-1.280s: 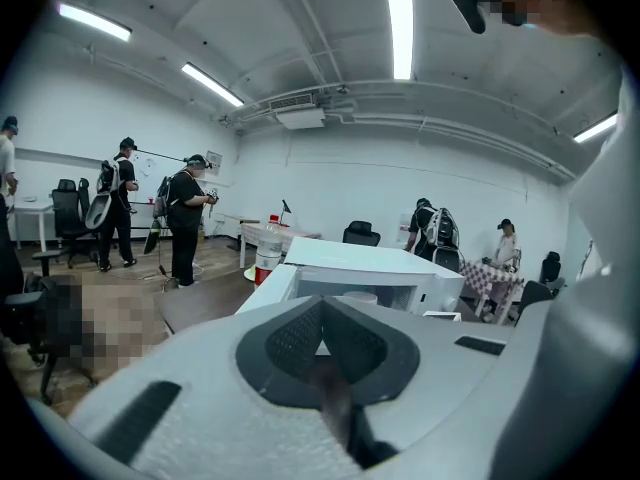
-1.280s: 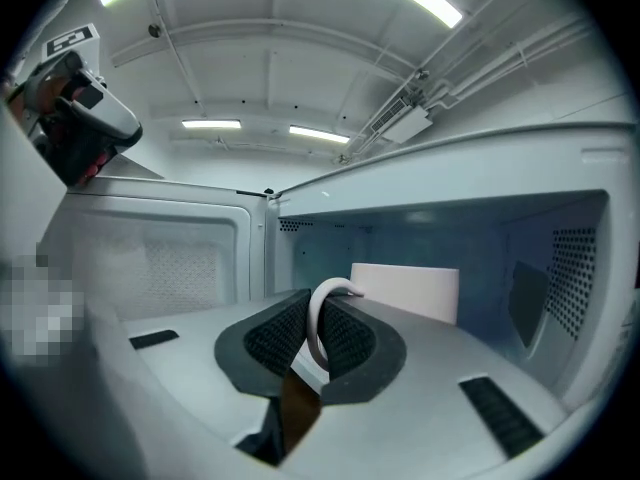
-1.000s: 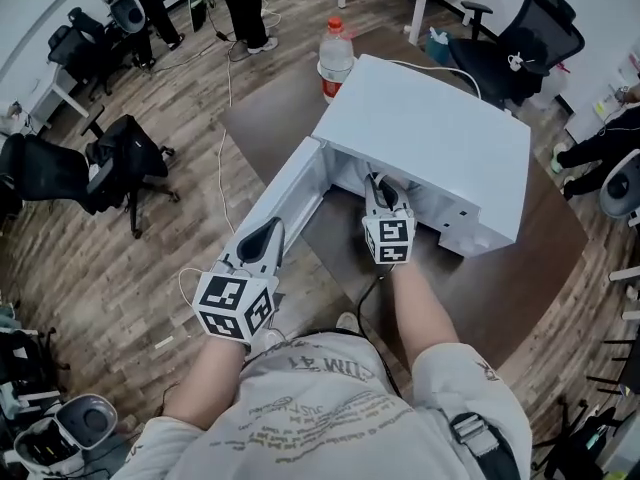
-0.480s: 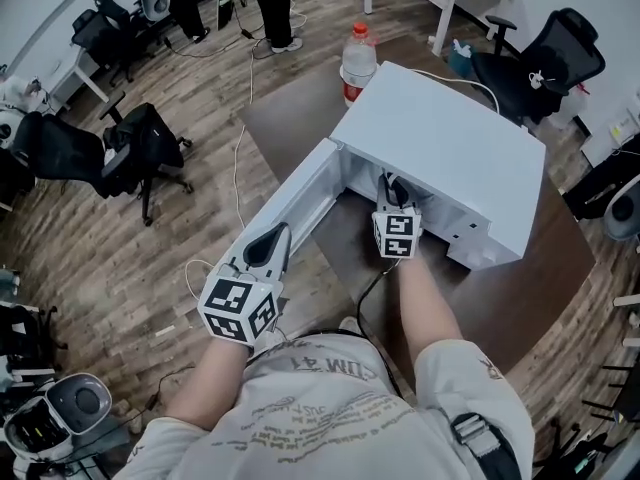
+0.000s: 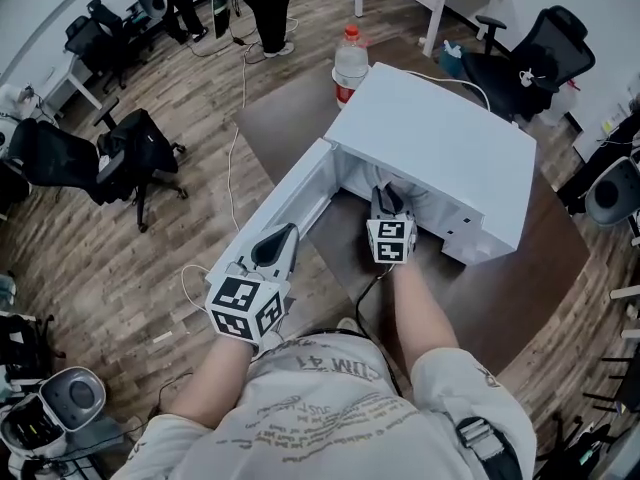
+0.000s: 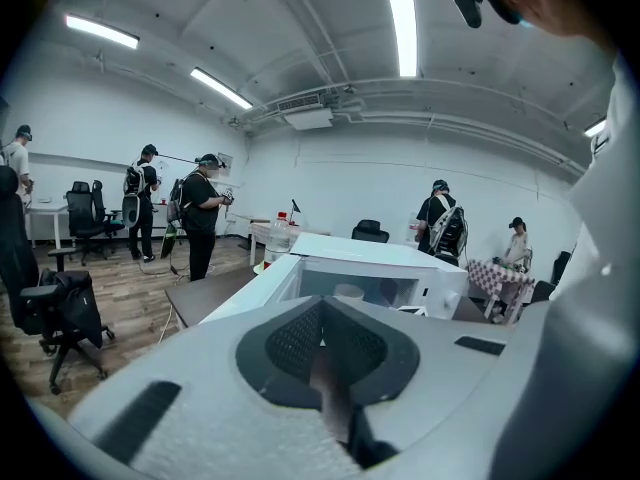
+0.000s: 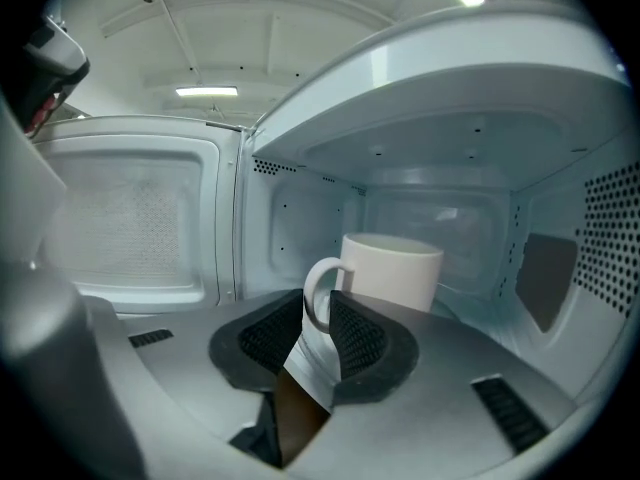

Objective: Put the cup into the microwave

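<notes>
Our right tongs (image 7: pixel 322 313) reach into the open microwave (image 5: pixel 430 148) and clamp the handle of the white cup (image 7: pixel 395 268), which is upright inside the cavity, toward the microwave's back wall. Our left tongs (image 5: pixel 283 236) are closed with nothing between them, hanging just outside the microwave's swung-open door (image 5: pixel 290 198), off the dark surface (image 5: pixel 500 298).

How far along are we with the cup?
Done: the microwave has its door open, and the cup is inside the cavity. In hand: the right claw grips the cup's handle; whether the cup rests on the cavity floor is hidden. To do: release, withdraw, probably shut the door. The left claw is shut and empty.
</notes>
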The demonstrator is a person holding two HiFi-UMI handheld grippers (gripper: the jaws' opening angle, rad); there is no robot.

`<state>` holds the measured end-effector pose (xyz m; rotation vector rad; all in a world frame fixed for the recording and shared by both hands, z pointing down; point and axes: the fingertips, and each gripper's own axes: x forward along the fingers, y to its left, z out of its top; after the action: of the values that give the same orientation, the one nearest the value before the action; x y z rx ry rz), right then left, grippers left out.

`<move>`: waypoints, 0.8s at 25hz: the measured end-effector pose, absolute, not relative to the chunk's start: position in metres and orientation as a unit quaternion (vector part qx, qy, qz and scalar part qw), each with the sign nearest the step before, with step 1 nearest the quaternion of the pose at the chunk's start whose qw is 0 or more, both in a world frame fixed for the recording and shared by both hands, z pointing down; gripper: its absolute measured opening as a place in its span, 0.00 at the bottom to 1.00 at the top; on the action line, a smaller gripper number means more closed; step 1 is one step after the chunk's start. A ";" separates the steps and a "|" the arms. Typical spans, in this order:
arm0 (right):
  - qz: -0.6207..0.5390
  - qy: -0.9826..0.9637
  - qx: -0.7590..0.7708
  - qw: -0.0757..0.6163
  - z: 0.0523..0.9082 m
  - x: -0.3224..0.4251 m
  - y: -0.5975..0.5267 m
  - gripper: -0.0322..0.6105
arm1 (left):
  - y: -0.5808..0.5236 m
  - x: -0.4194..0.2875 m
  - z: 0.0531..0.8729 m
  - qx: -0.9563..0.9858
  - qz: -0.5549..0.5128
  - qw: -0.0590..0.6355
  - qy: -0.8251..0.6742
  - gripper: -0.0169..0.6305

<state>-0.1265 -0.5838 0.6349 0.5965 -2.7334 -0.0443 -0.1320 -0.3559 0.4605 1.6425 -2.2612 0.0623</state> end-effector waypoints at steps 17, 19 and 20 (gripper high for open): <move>0.005 -0.969 0.233 0.076 0.526 -0.077 -0.523 0.10 | -0.376 -0.121 0.461 0.627 0.008 0.180 -0.758 0.05; 0.009 -0.969 0.237 0.063 0.504 -0.071 -0.511 0.09 | -0.376 -0.120 0.461 0.633 0.005 0.179 -0.753 0.05; 0.017 -0.969 0.241 0.061 0.495 -0.069 -0.506 0.09 | -0.376 -0.120 0.461 0.636 0.003 0.178 -0.751 0.05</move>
<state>-0.0688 -0.5064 0.4951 0.7276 -2.9299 0.0499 -0.1196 -0.3758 0.4606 1.7998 -2.1245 0.0096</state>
